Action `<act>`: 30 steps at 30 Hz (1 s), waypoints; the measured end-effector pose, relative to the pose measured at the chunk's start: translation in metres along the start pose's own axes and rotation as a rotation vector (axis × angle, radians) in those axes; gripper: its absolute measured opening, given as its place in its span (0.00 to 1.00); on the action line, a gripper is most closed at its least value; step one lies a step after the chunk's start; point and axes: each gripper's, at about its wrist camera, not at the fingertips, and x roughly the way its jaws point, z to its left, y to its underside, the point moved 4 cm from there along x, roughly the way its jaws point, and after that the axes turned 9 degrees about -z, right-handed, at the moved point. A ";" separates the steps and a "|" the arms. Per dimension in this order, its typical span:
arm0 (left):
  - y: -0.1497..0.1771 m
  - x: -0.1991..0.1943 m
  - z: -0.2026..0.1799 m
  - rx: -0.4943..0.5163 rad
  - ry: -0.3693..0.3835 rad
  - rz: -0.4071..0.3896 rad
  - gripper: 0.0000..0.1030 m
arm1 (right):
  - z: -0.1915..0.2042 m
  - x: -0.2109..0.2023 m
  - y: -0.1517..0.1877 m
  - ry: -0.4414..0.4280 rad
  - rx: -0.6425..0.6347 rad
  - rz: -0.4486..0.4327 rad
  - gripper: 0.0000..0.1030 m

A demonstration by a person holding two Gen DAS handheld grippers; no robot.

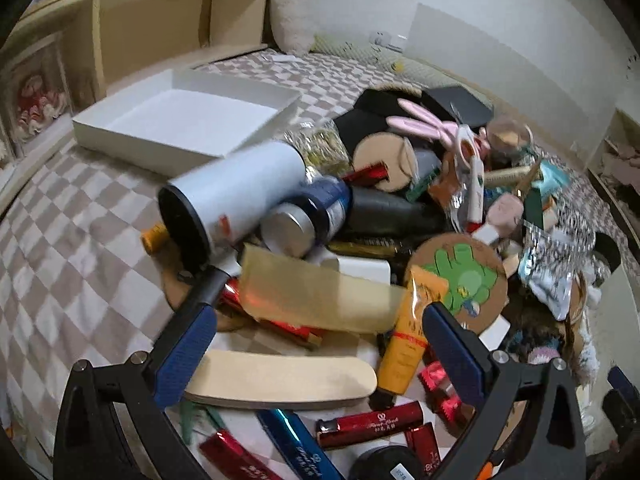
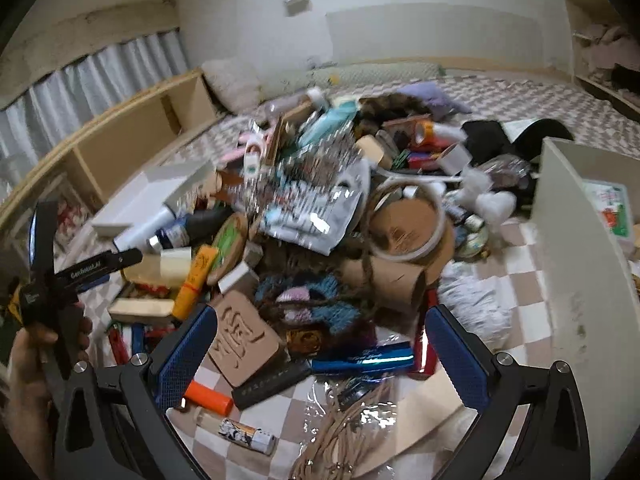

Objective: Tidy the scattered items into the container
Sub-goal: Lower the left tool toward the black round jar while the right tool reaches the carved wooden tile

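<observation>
A big pile of scattered items lies on a checkered cover. In the left wrist view my left gripper (image 1: pixel 316 332) is open and empty above a pale yellow tube (image 1: pixel 320 300), a flat wooden piece (image 1: pixel 280 380) and an orange tube (image 1: pixel 408 344). A white bottle (image 1: pixel 240 196) lies just ahead. An empty white tray (image 1: pixel 120 128) sits at the far left. In the right wrist view my right gripper (image 2: pixel 316 344) is open and empty above a carved wooden tile (image 2: pixel 244 344), a blue metallic tube (image 2: pixel 364 360) and a fuzzy blue item (image 2: pixel 308 300). The left gripper (image 2: pixel 80 268) shows at the left.
A second white container's wall (image 2: pixel 580 260) stands at the right in the right wrist view. A wooden shelf (image 1: pixel 160 28) runs along the far left. Cardboard rolls (image 2: pixel 404 224), a silver foil bag (image 2: pixel 312 200) and black items (image 1: pixel 380 120) fill the pile.
</observation>
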 end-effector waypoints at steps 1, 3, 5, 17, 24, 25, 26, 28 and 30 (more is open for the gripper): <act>0.003 0.001 0.000 0.002 0.001 0.004 1.00 | 0.003 0.005 0.002 -0.014 -0.015 0.014 1.00; 0.006 0.002 0.003 0.001 -0.010 0.007 1.00 | 0.014 0.015 0.006 -0.057 -0.059 0.038 1.00; 0.008 0.001 0.008 -0.015 -0.013 0.007 1.00 | 0.028 0.022 0.008 -0.088 -0.125 0.043 1.00; 0.008 0.004 0.037 -0.163 -0.034 0.017 1.00 | 0.092 0.067 0.030 -0.178 -0.515 0.061 1.00; 0.004 -0.002 0.058 -0.213 -0.112 -0.021 1.00 | 0.095 0.086 0.042 -0.173 -0.571 0.117 1.00; 0.004 -0.001 0.060 -0.223 -0.117 -0.020 1.00 | 0.095 0.087 0.043 -0.168 -0.580 0.121 0.98; 0.004 0.000 0.063 -0.234 -0.123 -0.018 1.00 | 0.096 0.089 0.045 -0.156 -0.591 0.128 0.92; 0.006 0.002 0.067 -0.252 -0.131 -0.006 1.00 | 0.096 0.094 0.047 -0.120 -0.608 0.143 0.83; 0.008 0.004 0.071 -0.268 -0.138 0.009 1.00 | 0.094 0.096 0.046 -0.097 -0.607 0.151 0.80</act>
